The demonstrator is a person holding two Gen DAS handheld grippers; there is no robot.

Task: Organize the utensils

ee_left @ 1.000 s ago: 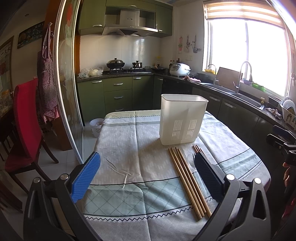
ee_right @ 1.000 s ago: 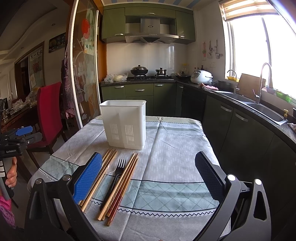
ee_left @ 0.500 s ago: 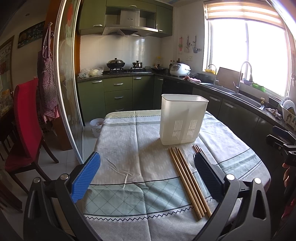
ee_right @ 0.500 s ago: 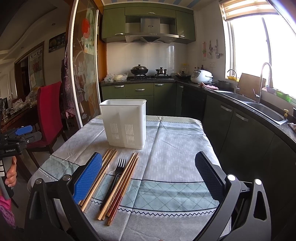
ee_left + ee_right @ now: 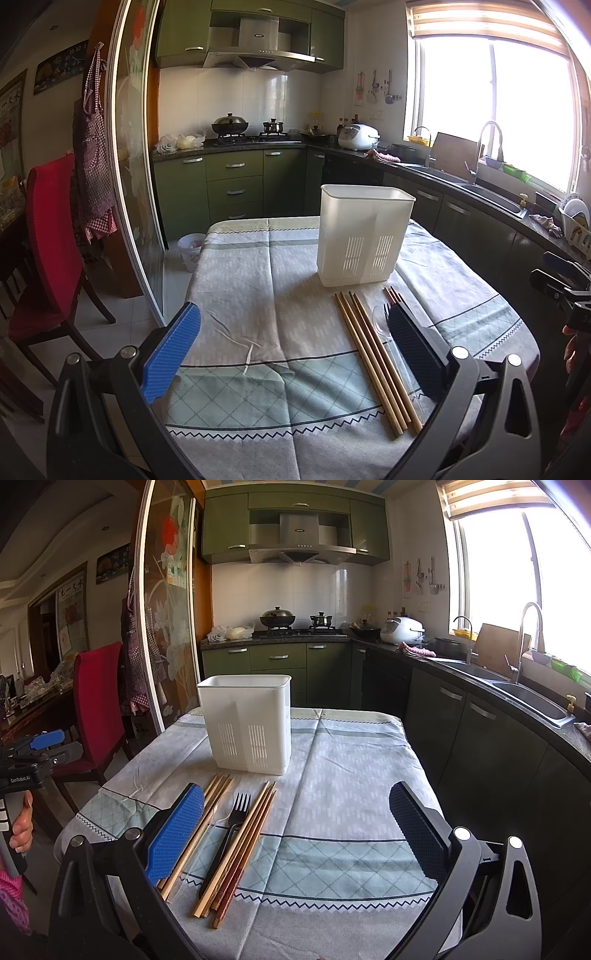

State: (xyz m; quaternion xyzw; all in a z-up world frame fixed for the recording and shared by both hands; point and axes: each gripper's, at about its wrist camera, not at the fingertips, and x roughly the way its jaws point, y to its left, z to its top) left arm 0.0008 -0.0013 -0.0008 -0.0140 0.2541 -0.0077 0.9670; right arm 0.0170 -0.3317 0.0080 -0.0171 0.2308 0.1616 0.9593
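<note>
A white slotted utensil holder [image 5: 364,236] [image 5: 249,722] stands upright on the table. In front of it lie light wooden chopsticks [image 5: 373,360] [image 5: 192,845], a clear plastic spoon [image 5: 380,319], a black fork [image 5: 231,827] and darker brown chopsticks [image 5: 240,853] [image 5: 393,295]. My left gripper [image 5: 295,354] is open and empty above the near table edge, left of the utensils. My right gripper [image 5: 295,834] is open and empty, right of the utensils. Each gripper shows at the edge of the other's view [image 5: 565,280] [image 5: 37,753].
The table has a grey-green patterned cloth [image 5: 258,288] [image 5: 351,775]. A red chair [image 5: 44,240] and a glass sliding door [image 5: 136,184] stand left. Green cabinets, a stove with pots [image 5: 229,127] and a sink counter [image 5: 517,690] line the back and right.
</note>
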